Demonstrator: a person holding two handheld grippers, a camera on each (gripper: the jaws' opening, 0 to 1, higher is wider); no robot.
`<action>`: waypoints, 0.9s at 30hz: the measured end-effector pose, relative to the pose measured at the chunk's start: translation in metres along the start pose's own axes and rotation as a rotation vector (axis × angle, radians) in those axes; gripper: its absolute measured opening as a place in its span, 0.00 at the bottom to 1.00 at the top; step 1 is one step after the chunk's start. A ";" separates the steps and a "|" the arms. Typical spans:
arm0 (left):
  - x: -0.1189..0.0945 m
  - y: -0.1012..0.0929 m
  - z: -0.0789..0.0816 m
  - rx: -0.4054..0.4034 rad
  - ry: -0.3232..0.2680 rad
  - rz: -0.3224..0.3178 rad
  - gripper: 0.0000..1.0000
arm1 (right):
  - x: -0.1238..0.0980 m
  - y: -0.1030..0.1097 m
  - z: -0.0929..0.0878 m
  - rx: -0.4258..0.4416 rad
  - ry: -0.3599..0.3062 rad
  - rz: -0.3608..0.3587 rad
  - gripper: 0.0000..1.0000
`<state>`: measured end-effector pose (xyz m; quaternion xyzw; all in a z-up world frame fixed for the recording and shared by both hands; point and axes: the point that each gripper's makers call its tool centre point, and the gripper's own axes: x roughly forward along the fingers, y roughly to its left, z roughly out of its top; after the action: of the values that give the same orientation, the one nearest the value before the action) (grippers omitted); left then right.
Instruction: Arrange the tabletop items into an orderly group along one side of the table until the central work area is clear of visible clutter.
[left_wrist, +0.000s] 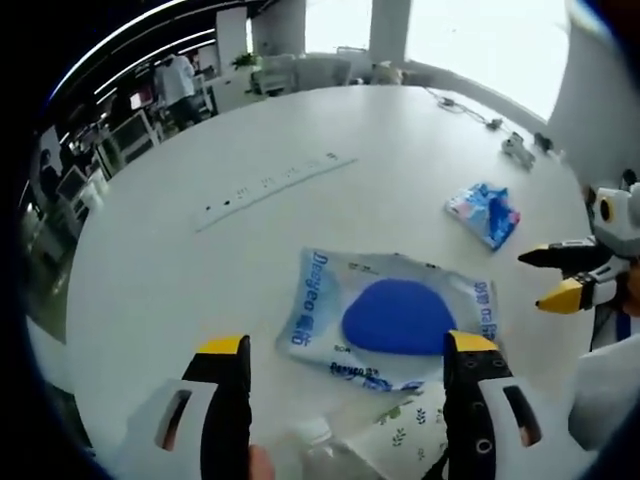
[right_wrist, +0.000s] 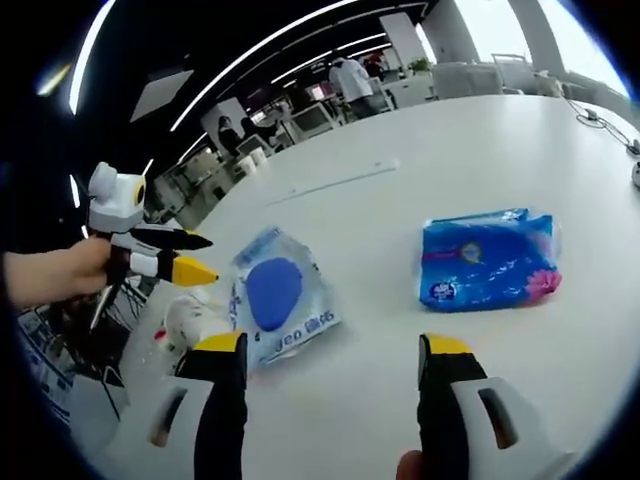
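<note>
**Blue packets not yet grouped**

White surface (left_wrist: 300, 130) carries a clear pouch with a blue disc (left_wrist: 395, 318) just ahead of the left gripper (left_wrist: 345, 365), jaws open and empty. The blue wipes pack (right_wrist: 487, 259) lies well apart, ahead of the right gripper (right_wrist: 330, 362), also open. Gathering looks barely begun.

Open tabletop ahead of both grippers — few obstacles.

The white table (left_wrist: 300, 130) is lying broad and bare past the clear pouch with the blue pad (left_wrist: 390, 318), which is sitting just ahead of the left gripper (left_wrist: 345, 365) with its jaws standing wide apart. The blue wipes pack (right_wrist: 487, 260) is blocking the way just ahead of the spread right gripper (right_wrist: 330, 362) — a bare lane is running between pack and pouch. A flat power strip (left_wrist: 275, 187) is lying farther out; cables (left_wrist: 470, 110) are crowding the far edge.
</note>
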<state>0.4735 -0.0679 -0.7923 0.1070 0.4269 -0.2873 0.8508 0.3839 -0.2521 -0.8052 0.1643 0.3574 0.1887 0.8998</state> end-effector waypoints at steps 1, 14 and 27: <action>0.001 0.001 -0.001 -0.004 0.003 -0.001 0.75 | 0.000 0.001 -0.001 0.012 -0.001 0.003 0.66; 0.018 0.020 -0.005 -0.065 0.004 -0.004 0.69 | 0.013 0.028 -0.026 0.094 0.039 0.069 0.58; 0.036 0.022 -0.007 -0.087 0.020 -0.033 0.66 | 0.025 0.041 -0.032 0.191 0.033 0.106 0.51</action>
<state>0.4984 -0.0609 -0.8263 0.0657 0.4492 -0.2812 0.8455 0.3685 -0.1995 -0.8239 0.2646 0.3795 0.2036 0.8629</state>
